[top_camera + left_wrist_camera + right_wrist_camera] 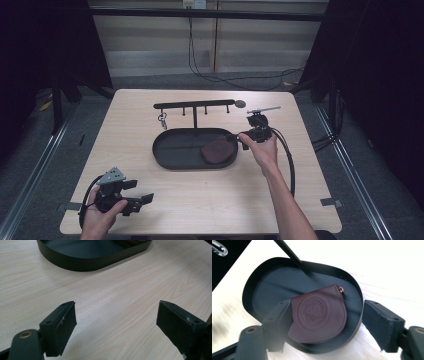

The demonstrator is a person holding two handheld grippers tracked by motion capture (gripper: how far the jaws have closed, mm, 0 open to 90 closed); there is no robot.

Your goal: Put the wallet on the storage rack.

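The right gripper (322,322), jaws spread and empty, hangs over the tray's (249,290) right end, straddling the burgundy zip pouch (319,312); the left gripper (116,325), also spread, rests well apart.

The pale wood-grain surface (200,200) is evenly lit from above amid dark surroundings, but is blown out to white glare in the right gripper view.
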